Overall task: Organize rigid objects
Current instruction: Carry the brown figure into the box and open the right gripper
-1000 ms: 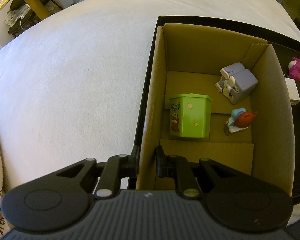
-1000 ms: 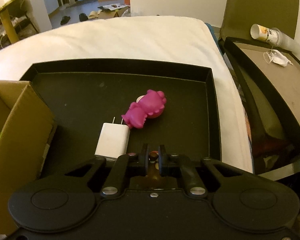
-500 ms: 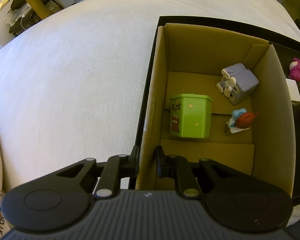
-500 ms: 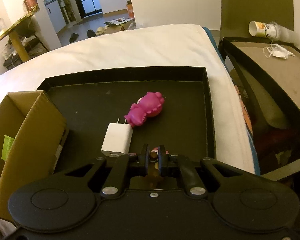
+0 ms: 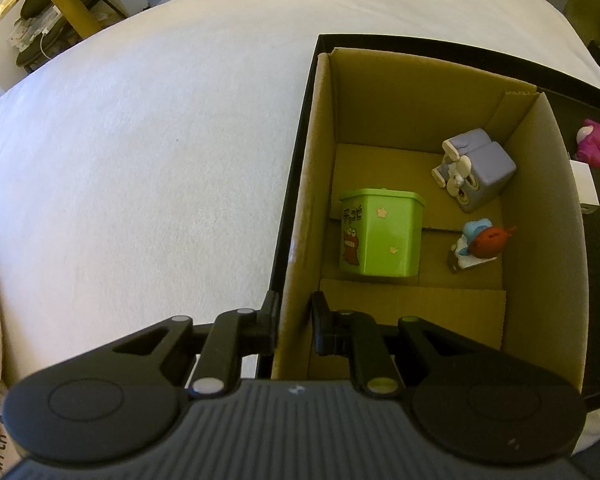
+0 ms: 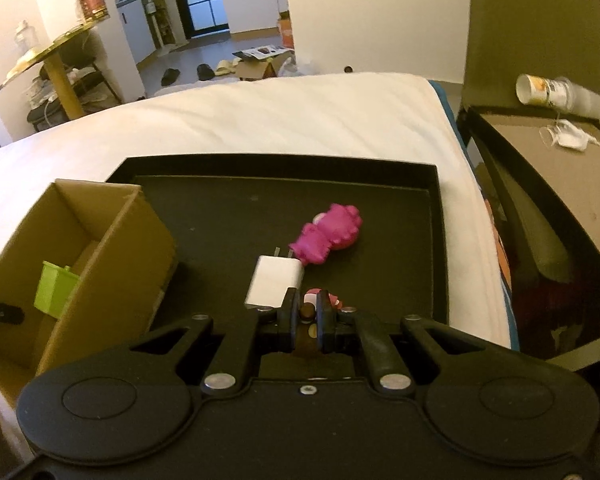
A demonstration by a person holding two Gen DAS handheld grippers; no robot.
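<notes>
Right gripper point(image 6: 307, 312) first: jaws clenched on a small figurine point(image 6: 315, 300), brown and red with a touch of white, most of it hidden between the pads at lower centre of the right wrist view. Just beyond the tips lies a white charger point(image 6: 275, 286), prongs pointing away, and touching its far corner a magenta toy point(image 6: 329, 239) lies on its side. Both rest on the floor of a black tray point(image 6: 436, 240) that sits on a white bed point(image 6: 260, 120). At the left of that view stands an open cardboard box point(image 6: 112, 264), with a green bin point(image 6: 54, 289) showing inside.

Over to the left gripper point(image 5: 295, 322), low in its view: jaws grasping the near left wall of the cardboard box point(image 5: 296, 248), one pad outside, one inside. Looking down into the box, the green bin point(image 5: 380, 236) stands upright near the left wall, a cartoon creature printed on its side. To the right of it sits a blue and red figure point(image 5: 480, 242) on a white base, and beyond that, in the far right corner, a grey-purple block toy point(image 5: 476, 168). The magenta toy point(image 5: 592, 142) and the charger point(image 5: 586, 184) peek in at the right edge, outside the box.
</notes>
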